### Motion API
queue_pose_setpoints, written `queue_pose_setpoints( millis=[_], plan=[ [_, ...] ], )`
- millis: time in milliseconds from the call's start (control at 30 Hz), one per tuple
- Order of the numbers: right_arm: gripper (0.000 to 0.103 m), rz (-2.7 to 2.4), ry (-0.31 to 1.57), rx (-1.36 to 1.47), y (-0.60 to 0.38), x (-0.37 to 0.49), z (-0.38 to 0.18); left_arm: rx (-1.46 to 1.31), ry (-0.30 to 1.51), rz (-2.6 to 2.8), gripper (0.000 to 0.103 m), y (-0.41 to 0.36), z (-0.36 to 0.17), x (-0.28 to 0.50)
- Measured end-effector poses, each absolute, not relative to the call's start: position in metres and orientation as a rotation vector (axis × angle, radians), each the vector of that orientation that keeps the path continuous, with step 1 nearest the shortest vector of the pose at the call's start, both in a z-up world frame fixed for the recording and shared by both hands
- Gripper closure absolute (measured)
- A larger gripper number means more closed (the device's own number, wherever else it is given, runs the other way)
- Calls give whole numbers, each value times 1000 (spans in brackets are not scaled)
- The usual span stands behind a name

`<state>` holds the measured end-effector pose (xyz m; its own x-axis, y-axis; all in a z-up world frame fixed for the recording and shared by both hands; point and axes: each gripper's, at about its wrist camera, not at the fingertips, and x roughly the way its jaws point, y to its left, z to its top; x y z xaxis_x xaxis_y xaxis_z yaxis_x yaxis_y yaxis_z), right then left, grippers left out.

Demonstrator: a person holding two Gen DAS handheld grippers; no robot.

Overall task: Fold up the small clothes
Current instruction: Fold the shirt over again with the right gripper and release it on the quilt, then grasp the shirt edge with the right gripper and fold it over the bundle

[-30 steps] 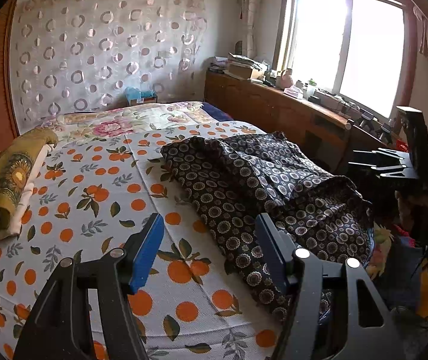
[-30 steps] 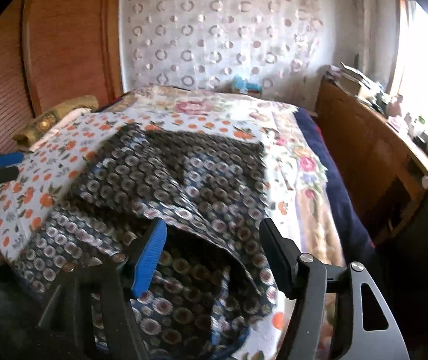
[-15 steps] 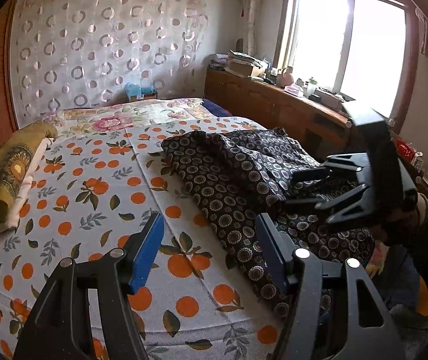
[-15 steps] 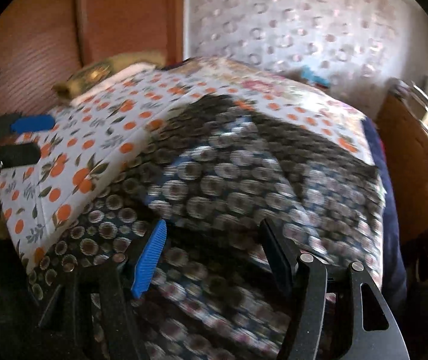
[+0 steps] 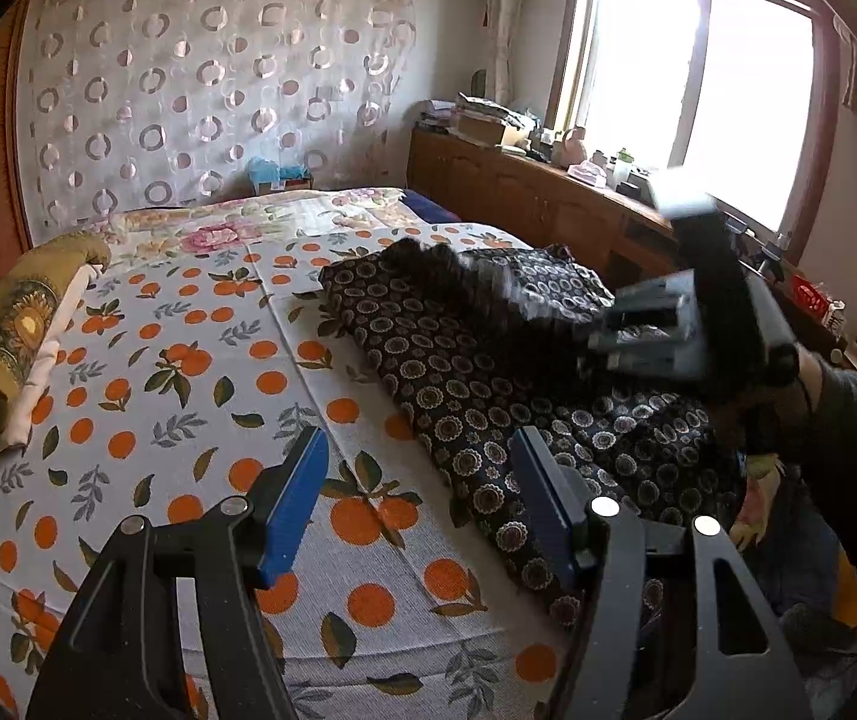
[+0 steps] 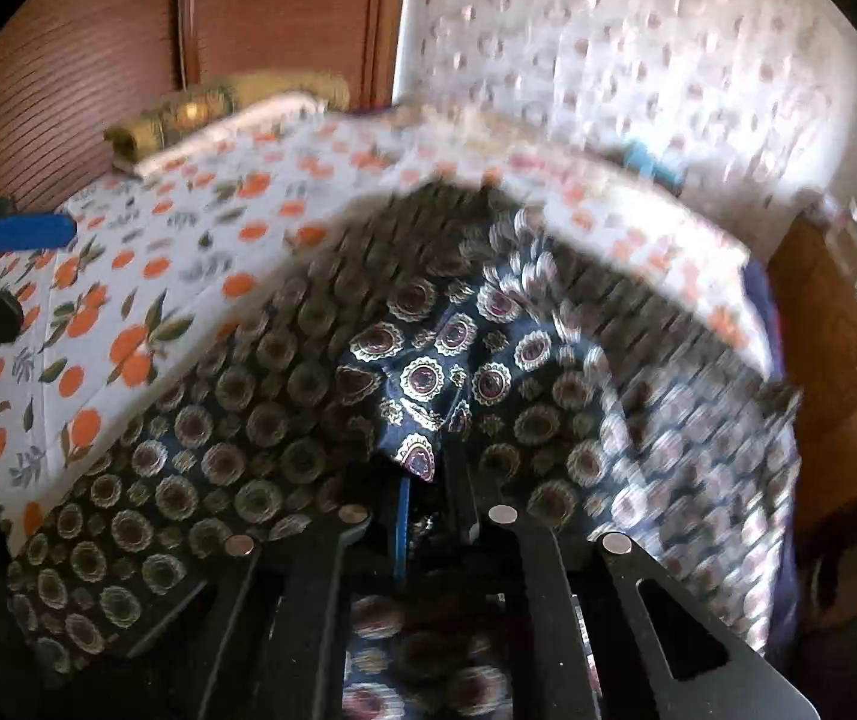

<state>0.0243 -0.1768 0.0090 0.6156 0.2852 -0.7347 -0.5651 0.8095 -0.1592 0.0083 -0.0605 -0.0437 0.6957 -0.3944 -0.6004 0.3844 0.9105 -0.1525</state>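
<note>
A dark navy garment with a round flower print (image 5: 488, 372) lies crumpled on the right half of the bed. My left gripper (image 5: 419, 504) is open and empty, held above the bed's front edge, just left of the garment's near hem. My right gripper (image 6: 428, 480) is shut on a fold of the garment (image 6: 422, 384), which bunches up between its jaws. The right gripper also shows in the left wrist view (image 5: 686, 324), blurred, over the garment's right side.
The bed has a white sheet with orange fruit print (image 5: 158, 372). A folded yellow-brown blanket (image 5: 2, 330) lies at its left edge. A wooden cabinet (image 5: 548, 204) with clutter runs under the window on the right. The left gripper's blue pad shows in the right wrist view (image 6: 29, 231).
My right gripper has swung in over the garment and shut on a fold of it. The left gripper has stayed open and nearly still.
</note>
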Motion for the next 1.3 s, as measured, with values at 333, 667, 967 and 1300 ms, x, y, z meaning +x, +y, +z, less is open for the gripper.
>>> queue_pose_setpoints(
  millis=[333,667,967,1300],
  plan=[
    [84,135,680,-255,-254,90,54,-9,684,-444,39,-65,-45,10],
    [58,115,711,-239,-270,89,45,-2,694,-451,39,-70,-49,11],
    [58,152,876,-171,-295,126,5,4,728,-474,39,-80,-60,13],
    [100,209,795,-170,-310,120,15,13,774,-509,39,-96,-73,13]
  ],
)
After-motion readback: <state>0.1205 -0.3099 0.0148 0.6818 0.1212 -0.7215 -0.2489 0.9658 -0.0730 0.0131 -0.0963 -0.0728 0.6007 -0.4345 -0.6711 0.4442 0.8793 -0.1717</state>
